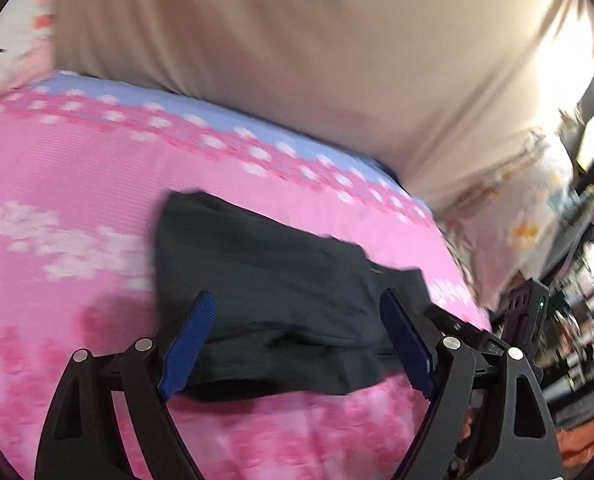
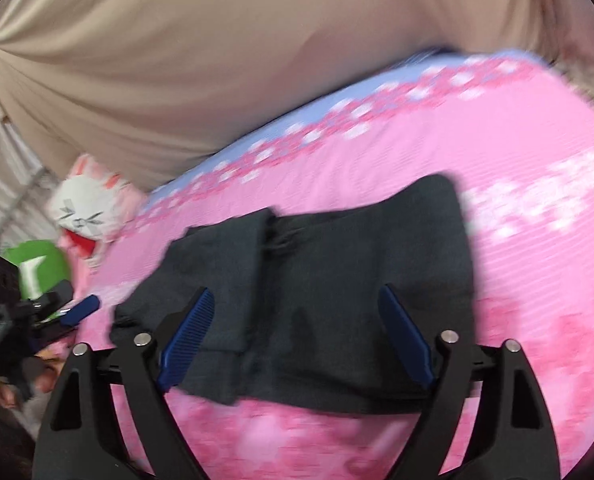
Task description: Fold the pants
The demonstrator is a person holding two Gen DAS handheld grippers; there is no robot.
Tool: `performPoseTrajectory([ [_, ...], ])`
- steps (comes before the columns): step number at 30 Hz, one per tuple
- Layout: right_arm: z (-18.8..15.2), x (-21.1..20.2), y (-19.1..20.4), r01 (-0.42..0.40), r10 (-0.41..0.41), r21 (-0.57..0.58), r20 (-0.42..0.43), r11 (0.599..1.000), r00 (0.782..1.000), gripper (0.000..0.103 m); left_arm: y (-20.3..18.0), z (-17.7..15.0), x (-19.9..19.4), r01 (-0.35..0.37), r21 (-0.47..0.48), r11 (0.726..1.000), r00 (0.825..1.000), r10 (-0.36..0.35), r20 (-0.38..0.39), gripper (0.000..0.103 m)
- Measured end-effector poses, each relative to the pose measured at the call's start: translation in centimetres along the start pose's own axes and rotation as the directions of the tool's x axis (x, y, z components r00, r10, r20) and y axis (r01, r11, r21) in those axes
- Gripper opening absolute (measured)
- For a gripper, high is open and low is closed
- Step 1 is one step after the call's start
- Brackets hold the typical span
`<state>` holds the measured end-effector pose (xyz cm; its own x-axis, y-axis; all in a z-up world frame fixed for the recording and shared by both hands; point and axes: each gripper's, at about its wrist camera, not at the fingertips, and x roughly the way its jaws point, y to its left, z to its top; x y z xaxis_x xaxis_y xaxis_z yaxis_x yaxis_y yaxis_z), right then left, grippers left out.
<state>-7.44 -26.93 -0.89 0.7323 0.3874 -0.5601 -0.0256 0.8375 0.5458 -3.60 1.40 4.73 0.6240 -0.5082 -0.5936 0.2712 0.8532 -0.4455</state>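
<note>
Dark grey pants (image 1: 273, 292) lie folded into a compact stack on the pink bedspread (image 1: 77, 184); they also show in the right wrist view (image 2: 337, 280). My left gripper (image 1: 299, 316) hovers over the stack's near edge, jaws wide open, holding nothing. My right gripper (image 2: 297, 316) is also wide open and empty above the stack's near edge. The right gripper's body (image 1: 525, 312) shows at the right of the left wrist view, and the left gripper's blue fingertip (image 2: 83, 308) shows at the left of the right wrist view. Both views are motion-blurred.
A beige curtain (image 1: 317, 60) hangs behind the bed. A white and pink cat plush (image 2: 89, 208) and a green object (image 2: 41, 268) lie at the bed's left. A floral pillow (image 1: 517, 220) lies at the right, with cluttered shelves (image 1: 585, 300) beyond.
</note>
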Motion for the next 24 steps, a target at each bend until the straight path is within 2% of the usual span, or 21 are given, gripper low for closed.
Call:
performPoseTrajectory([
  [3, -0.3, 3.6, 1.4, -0.045, 0.044, -0.003, -0.072, 0.999, 0.996, 0.09, 1.7, -0.2, -2.4, -0.079, -0.009, 0.997, 0.996, 0.079, 0.05, 0.082],
  [7, -1.3, 7.0, 2.6, -0.069, 0.07, 0.015, -0.134, 0.998, 0.989, 0.089, 3.6, -0.8, -4.3, -0.108, -0.031, 0.994, 0.992, 0.11, 0.069, 0.083],
  [8, -1.6, 7.6, 3.0, -0.072, 0.073, 0.007, -0.136, 0.997, 0.988, 0.086, 4.2, -1.1, -4.6, -0.122, -0.034, 0.992, 0.99, 0.125, 0.072, 0.083],
  [10, -1.6, 8.4, 4.0, -0.03, 0.021, -0.052, -0.16, 0.998, 0.987, 0.034, 4.9, -1.6, -4.5, -0.134, -0.043, 0.99, 0.988, 0.137, 0.067, 0.083],
  [12, 0.1, 7.2, 5.7, -0.048, 0.033, -0.107, -0.134, 0.993, 0.99, 0.022, 6.1, -1.7, -4.5, -0.127, -0.07, 0.989, 0.99, 0.131, 0.048, 0.083],
  [15, 3.3, 0.9, 9.1, -0.029, 0.039, -0.238, 0.038, 0.971, 0.999, 0.021, 6.1, -1.7, -4.6, -0.099, -0.078, 0.992, 0.993, 0.103, 0.054, 0.083],
  [16, 4.0, -0.7, 9.7, 0.007, 0.018, -0.279, 0.087, 0.96, 0.996, 0.021, 5.9, -1.6, -4.8, -0.089, -0.072, 0.993, 0.994, 0.093, 0.061, 0.083],
  [17, 4.5, -2.2, 9.8, 0.086, -0.043, -0.315, 0.14, 0.945, 0.989, 0.022, 5.6, -1.6, -4.7, -0.077, -0.062, 0.995, 0.995, 0.081, 0.065, 0.083],
  [18, 4.7, -2.5, 9.2, 0.149, -0.1, -0.327, 0.161, 0.933, 0.982, 0.029, 5.3, -1.7, -4.6, -0.07, -0.056, 0.996, 0.995, 0.074, 0.063, 0.083],
  [19, 4.7, -2.1, 7.9, 0.204, -0.158, -0.33, 0.159, 0.922, 0.974, 0.043, 5.1, -1.8, -4.0, -0.059, -0.05, 0.997, 0.997, 0.062, 0.054, 0.084],
  [20, 4.5, -1.0, 5.2, 0.261, -0.235, -0.302, 0.121, 0.917, 0.965, 0.053, 4.9, -2.0, -3.6, -0.051, -0.049, 0.997, 0.998, 0.054, 0.045, 0.084],
  [21, 4.0, -0.3, 2.7, 0.323, -0.309, -0.246, 0.095, 0.914, 0.946, 0.06, 4.8, -2.2, -2.7, -0.037, -0.053, 0.998, 0.999, 0.038, 0.021, 0.084],
  [22, 3.4, 0.1, 0.5, 0.372, -0.368, -0.181, 0.057, 0.91, 0.928, 0.059, 4.8, -2.4, -2.0, -0.025, -0.059, 0.998, 1.0, 0.025, 0.0, 0.084],
  [23, 2.5, -0.6, -1.7, 0.351, -0.35, -0.103, 0.032, 0.931, 0.936, 0.059, 4.7, -2.5, -1.3, -0.012, -0.065, 0.998, 1.0, 0.01, -0.022, 0.084],
  [24, 1.8, -1.7, -2.7, 0.306, -0.304, -0.057, 0.046, 0.95, 0.952, 0.059, 4.6, -2.7, -0.5, 0.002, -0.071, 0.997, 0.999, -0.005, -0.047, 0.084],
])
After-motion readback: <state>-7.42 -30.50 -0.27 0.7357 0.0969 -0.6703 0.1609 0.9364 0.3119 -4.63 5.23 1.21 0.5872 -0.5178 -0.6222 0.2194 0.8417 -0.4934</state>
